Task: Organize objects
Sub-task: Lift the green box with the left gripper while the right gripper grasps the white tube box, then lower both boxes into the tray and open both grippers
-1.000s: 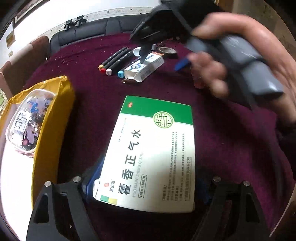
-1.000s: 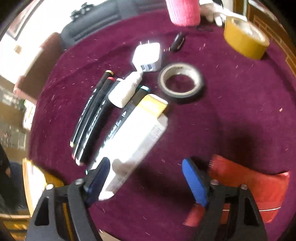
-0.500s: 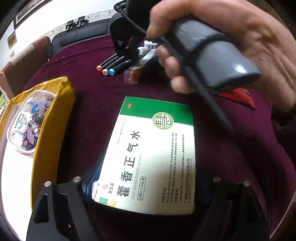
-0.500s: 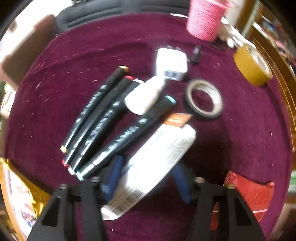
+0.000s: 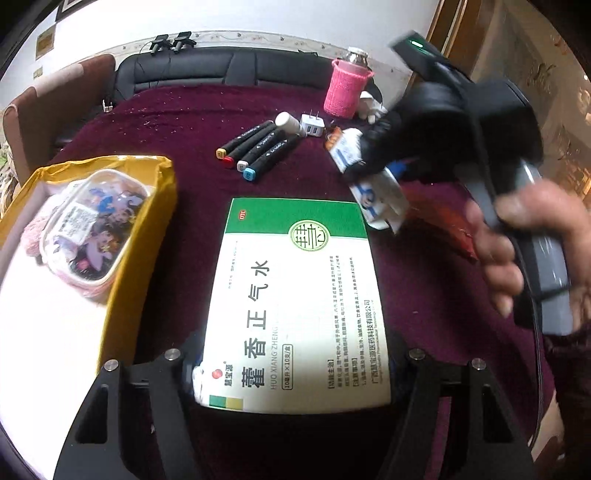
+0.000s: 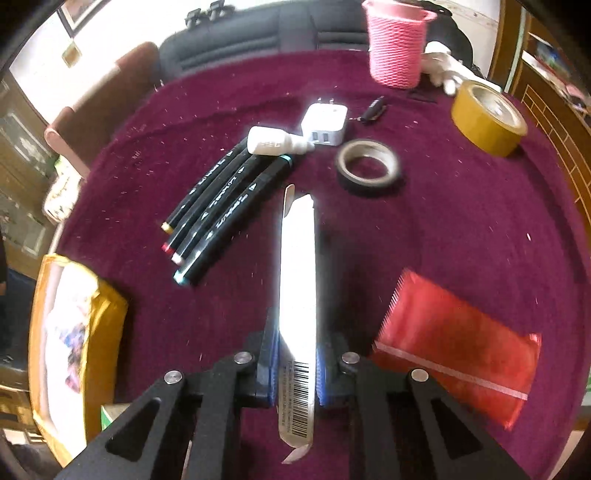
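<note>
Blue pads of the right gripper close on a slim white carton, while the left gripper, jaws narrowing, brackets the green-and-white medicine box.

A black sofa and brown chair stand against a white wall.

Bright daylight, blown-out whites, fisheye-bent edges, motion blur on the hand.

Markers left of tape roll; charger behind; pouch in box.
</note>
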